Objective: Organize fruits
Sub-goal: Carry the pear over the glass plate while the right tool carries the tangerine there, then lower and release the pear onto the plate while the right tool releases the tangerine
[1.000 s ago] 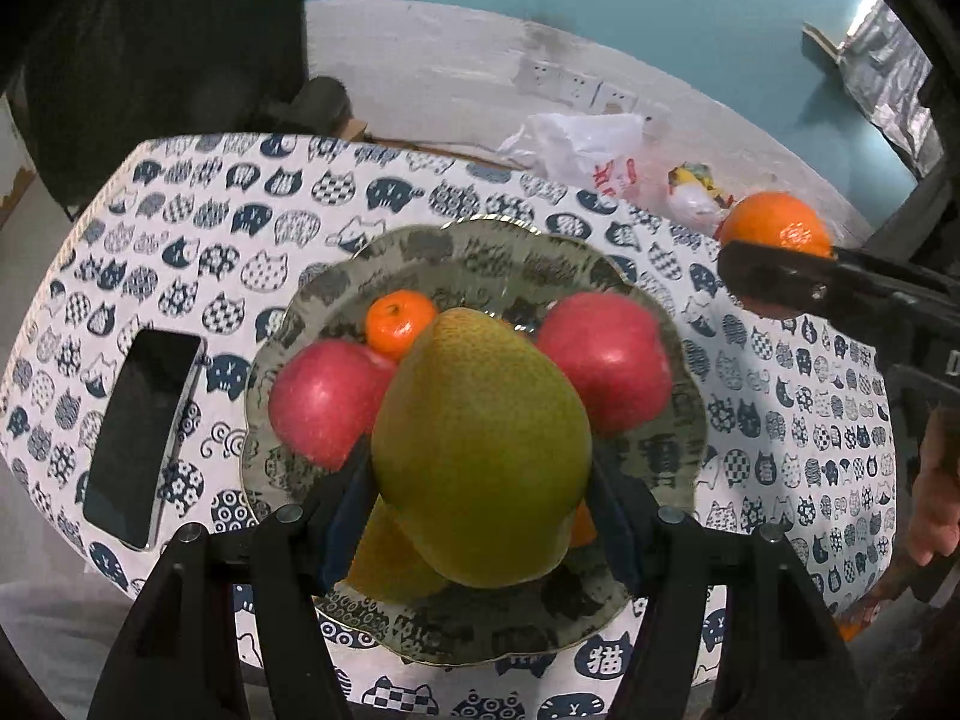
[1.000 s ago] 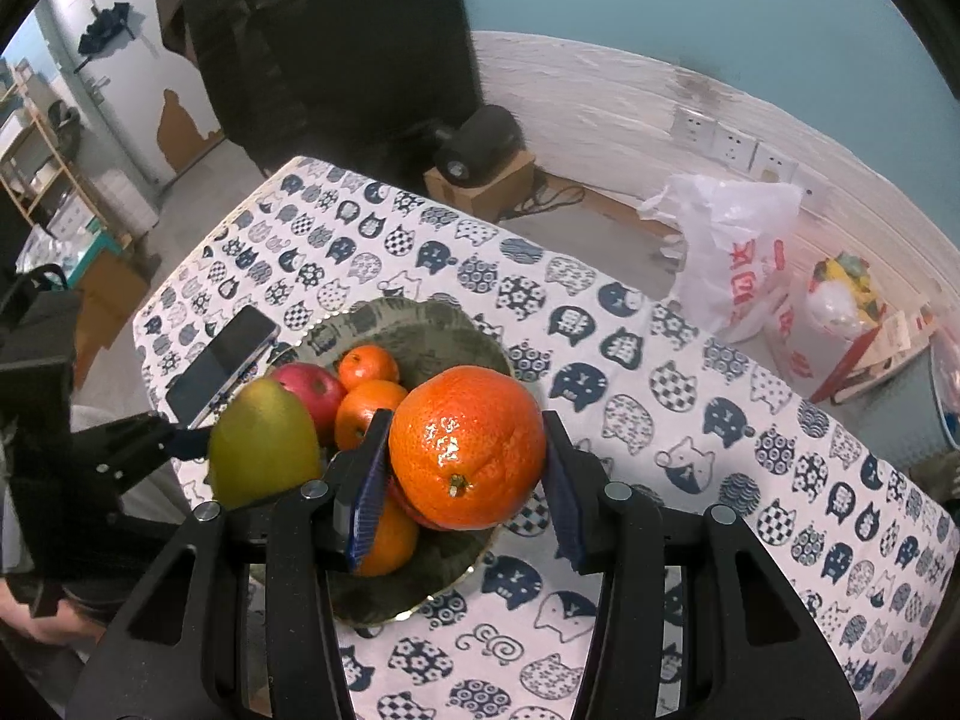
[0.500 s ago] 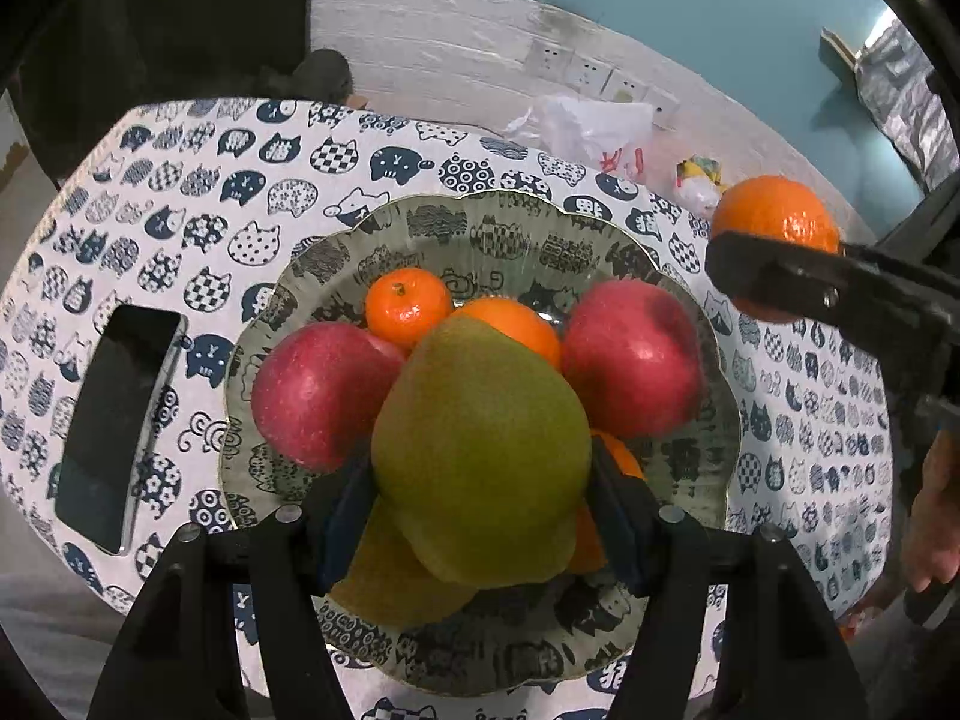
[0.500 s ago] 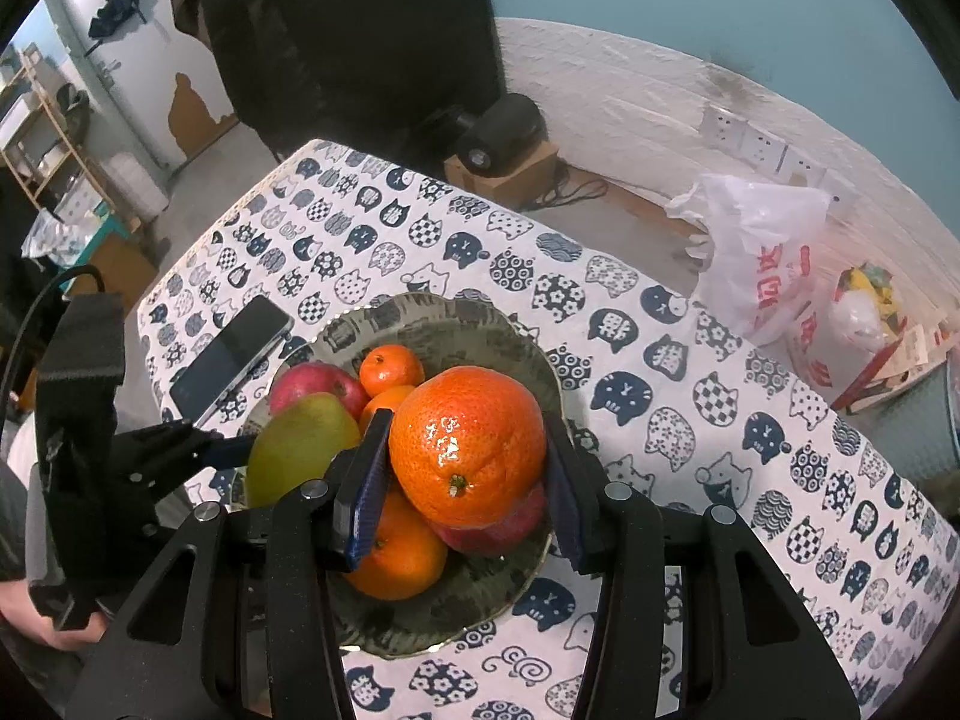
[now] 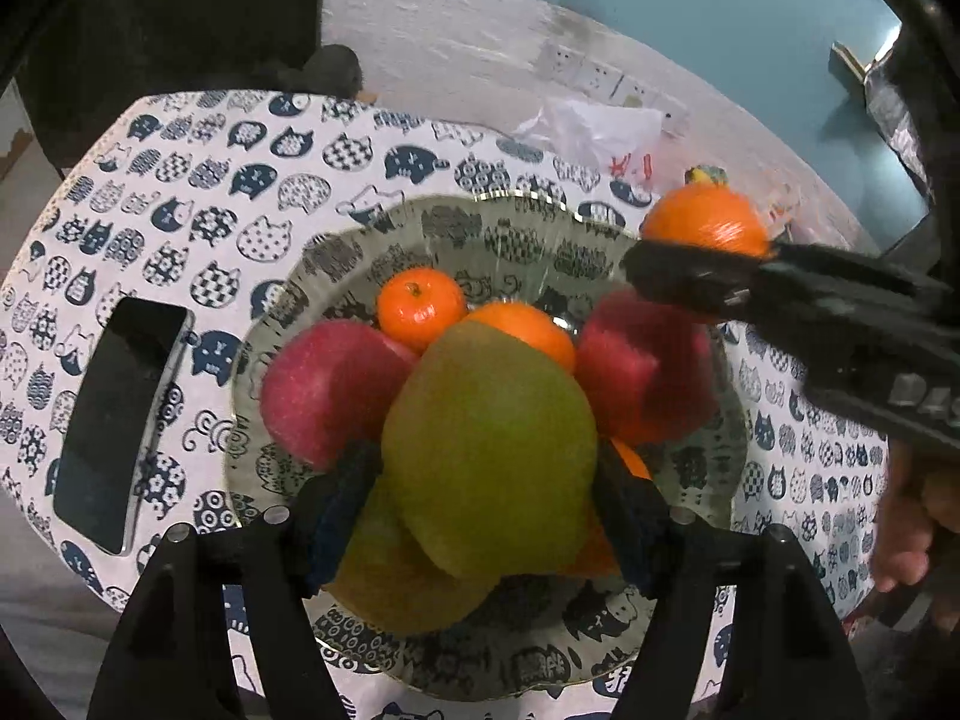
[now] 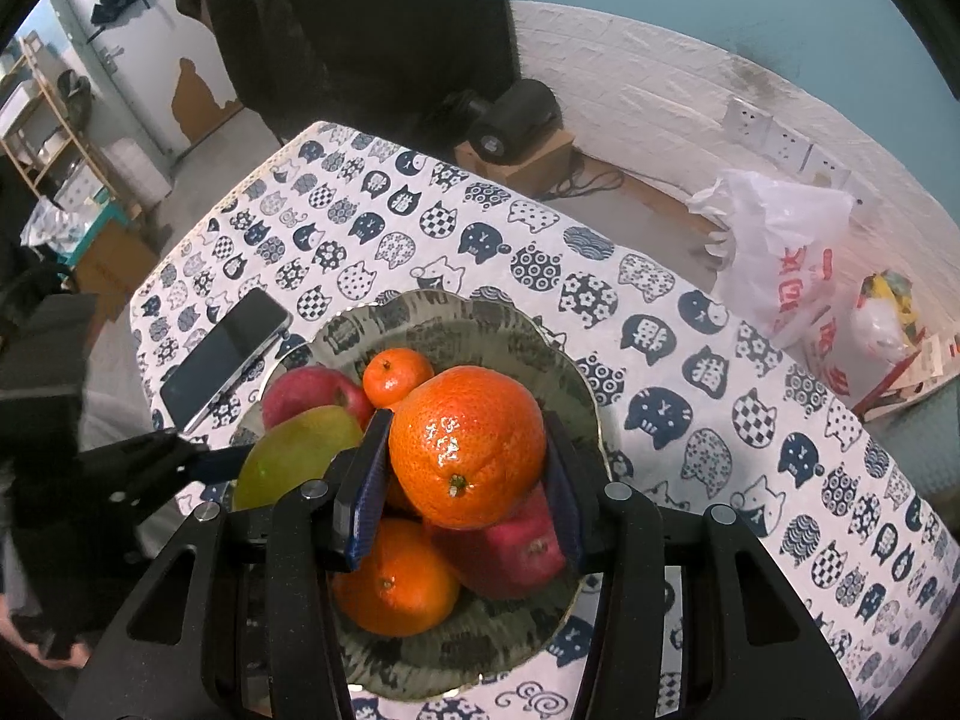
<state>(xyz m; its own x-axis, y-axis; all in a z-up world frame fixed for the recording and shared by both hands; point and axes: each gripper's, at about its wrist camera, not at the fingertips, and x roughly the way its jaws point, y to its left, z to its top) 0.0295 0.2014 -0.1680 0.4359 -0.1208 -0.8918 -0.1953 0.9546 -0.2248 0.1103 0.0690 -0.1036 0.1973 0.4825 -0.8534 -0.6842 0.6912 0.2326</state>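
Note:
A glass plate (image 5: 480,222) on the cat-print tablecloth holds two red apples (image 5: 324,384), a tangerine (image 5: 420,309), oranges and a yellow-green mango (image 5: 390,576). A second green mango (image 5: 486,450) lies on that pile between the pads of my left gripper (image 5: 486,492). Its jaws are opening and the pads stand close beside the mango without clearly pressing it. My right gripper (image 6: 465,480) is shut on a large orange (image 6: 468,444) and hangs over the right side of the plate (image 6: 480,324), above an apple and an orange. In the left wrist view the orange (image 5: 705,219) shows behind a black finger.
A black phone (image 5: 114,420) lies on the cloth left of the plate. A white plastic bag (image 6: 780,252) and a speaker on a box sit on the floor beyond the table's far edge. A person's hand (image 5: 906,528) holds the right gripper.
The right gripper has carried the orange in over the plate and lower. The left jaws have widened a little around the mango, which has settled onto the pile.

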